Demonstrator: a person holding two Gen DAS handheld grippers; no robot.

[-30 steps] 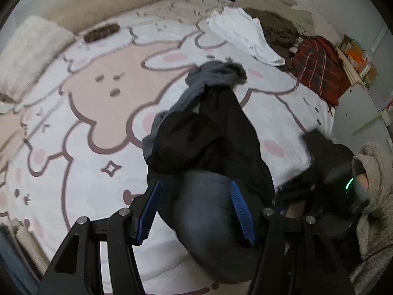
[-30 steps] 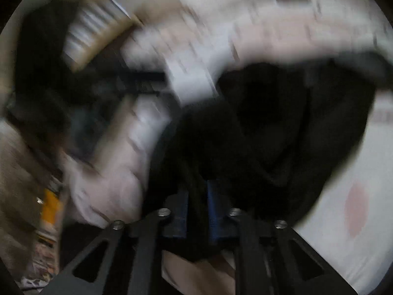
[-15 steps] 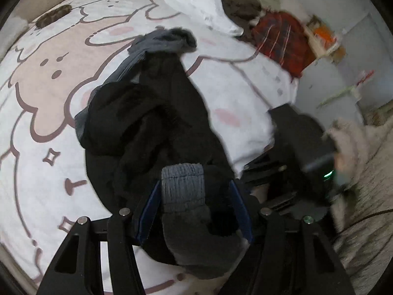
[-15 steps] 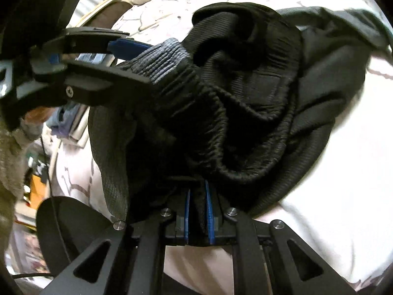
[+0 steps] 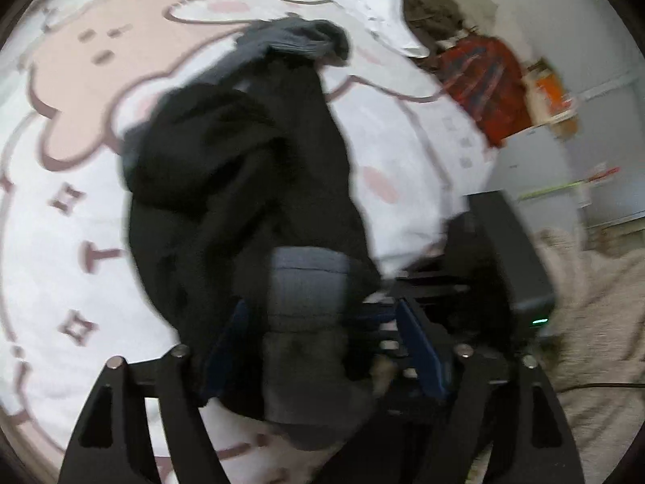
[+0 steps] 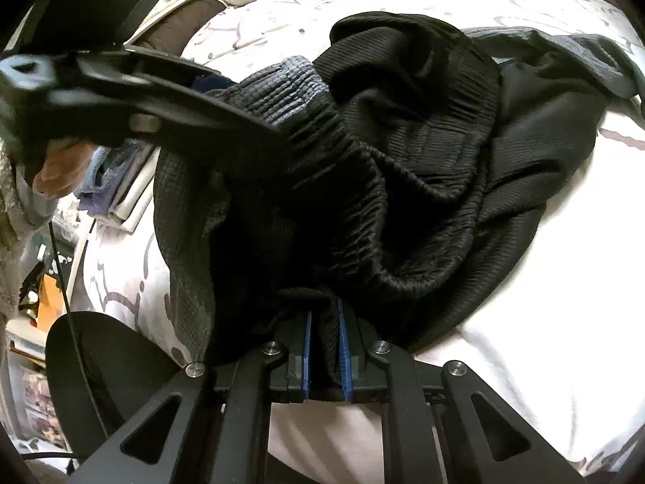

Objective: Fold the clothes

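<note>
A black ribbed garment (image 5: pixel 242 185) with grey cuffs lies bunched on the cartoon-print bedspread (image 5: pixel 60 242). My left gripper (image 5: pixel 322 347) points down at its near end, and its jaws are opening. One grey ribbed cuff (image 5: pixel 306 290) sits between the blue pads; the right pad (image 5: pixel 419 355) stands apart from it and black cloth hides the left one. A second grey cuff (image 5: pixel 298 40) lies at the far end. My right gripper (image 6: pixel 326 347) is shut on a fold of the black garment (image 6: pixel 423 161). A finger of the left gripper (image 6: pixel 181 101) shows beside the cuff (image 6: pixel 290 84).
A white garment (image 5: pixel 363 4), a brown one (image 5: pixel 431 12) and a red plaid one (image 5: pixel 487 84) lie at the bed's far right. The bed's edge drops off on the right. A fuzzy beige sleeve (image 5: pixel 596 302) is near it. Folded cloths (image 6: pixel 121 185) are stacked beyond the left edge.
My left gripper has tipped down toward the garment and its pads now stand wider around the grey cuff. The right gripper stays shut on the black cloth.
</note>
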